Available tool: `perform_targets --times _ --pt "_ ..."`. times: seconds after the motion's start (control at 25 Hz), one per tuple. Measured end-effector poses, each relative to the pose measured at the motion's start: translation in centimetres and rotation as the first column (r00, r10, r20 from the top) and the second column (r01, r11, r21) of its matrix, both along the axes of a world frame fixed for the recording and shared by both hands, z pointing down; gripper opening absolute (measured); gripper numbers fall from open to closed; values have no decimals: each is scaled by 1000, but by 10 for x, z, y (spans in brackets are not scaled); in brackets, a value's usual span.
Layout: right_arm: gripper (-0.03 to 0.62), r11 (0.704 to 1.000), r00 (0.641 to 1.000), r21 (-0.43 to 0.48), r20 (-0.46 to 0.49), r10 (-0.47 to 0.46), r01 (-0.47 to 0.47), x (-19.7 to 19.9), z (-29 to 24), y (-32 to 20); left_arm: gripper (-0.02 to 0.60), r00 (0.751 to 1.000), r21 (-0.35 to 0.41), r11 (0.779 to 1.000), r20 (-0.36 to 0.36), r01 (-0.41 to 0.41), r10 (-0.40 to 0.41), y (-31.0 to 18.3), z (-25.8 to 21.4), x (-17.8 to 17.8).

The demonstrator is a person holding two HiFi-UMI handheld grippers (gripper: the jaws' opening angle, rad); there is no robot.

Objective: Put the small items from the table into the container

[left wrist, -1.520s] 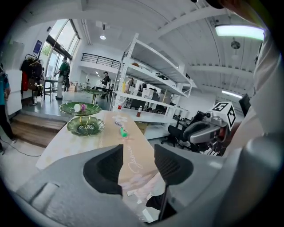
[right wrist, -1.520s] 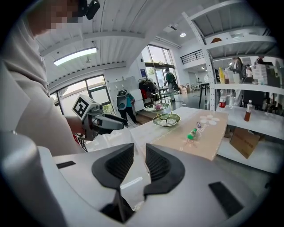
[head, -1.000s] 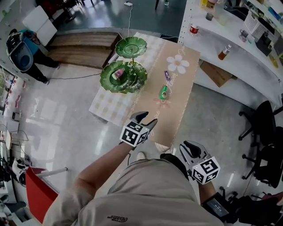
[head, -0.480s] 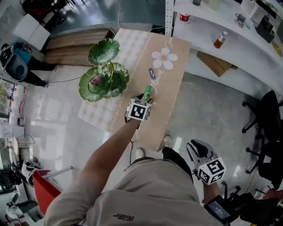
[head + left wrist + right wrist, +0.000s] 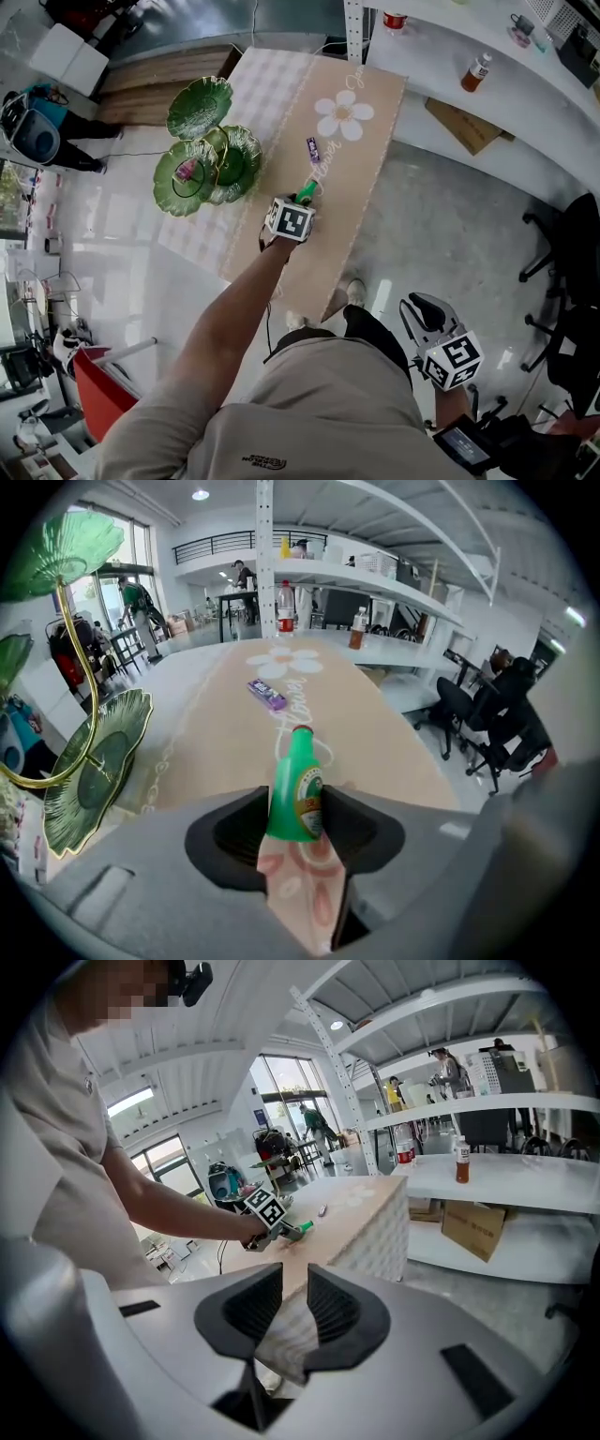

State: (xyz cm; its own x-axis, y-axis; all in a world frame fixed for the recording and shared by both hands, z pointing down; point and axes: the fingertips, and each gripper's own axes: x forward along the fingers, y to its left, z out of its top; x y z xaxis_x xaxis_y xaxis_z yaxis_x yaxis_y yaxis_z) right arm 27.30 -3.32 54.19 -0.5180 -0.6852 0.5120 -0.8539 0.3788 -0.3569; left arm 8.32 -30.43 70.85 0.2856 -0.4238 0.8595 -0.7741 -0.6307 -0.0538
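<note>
In the head view the left gripper (image 5: 300,202) is at the bottle (image 5: 307,191), which lies on the beige runner (image 5: 370,159) near the middle of the table (image 5: 272,84). The dish (image 5: 239,155), green and in tiers, stands at about ten o'clock from it, near but apart, and already has a small pink thing on one plate. A purple bar (image 5: 313,150) lies on the runner at twelve o'clock from the bottle. The right gripper (image 5: 424,315) hangs off the table at five o'clock, beside the person's hip, above a shiny floor. White shelves (image 5: 525,112) with bottles, a brown box (image 5: 466,120) and black chairs (image 5: 567,262) fill the right side. In the left gripper view the jaws are closing on the bottle. Its green body stands between them, neck pointing away, and I see no gap on either side. I judge that the step in hand is the grasp of the bottle. The next move calls for a firm hold, a lift clear of the cloth, and a carry toward ten o'clock to a free plate of the dish. The bottle is smooth and round, so it may slip or roll. In the right gripper view the jaws stand narrowly apart with nothing between them; only the table corner shows behind the gap.
</note>
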Motion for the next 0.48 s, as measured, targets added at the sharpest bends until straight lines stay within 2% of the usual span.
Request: perform_targets --times 0.2,0.48 --pt "92 999 999 1 10 -34 34 0 3 -9 175 1000 31 999 -12 -5 5 3 -12 1" --pt "91 995 995 30 17 -100 99 -24 -4 -20 173 992 77 997 -129 0 10 16 -60 -1"
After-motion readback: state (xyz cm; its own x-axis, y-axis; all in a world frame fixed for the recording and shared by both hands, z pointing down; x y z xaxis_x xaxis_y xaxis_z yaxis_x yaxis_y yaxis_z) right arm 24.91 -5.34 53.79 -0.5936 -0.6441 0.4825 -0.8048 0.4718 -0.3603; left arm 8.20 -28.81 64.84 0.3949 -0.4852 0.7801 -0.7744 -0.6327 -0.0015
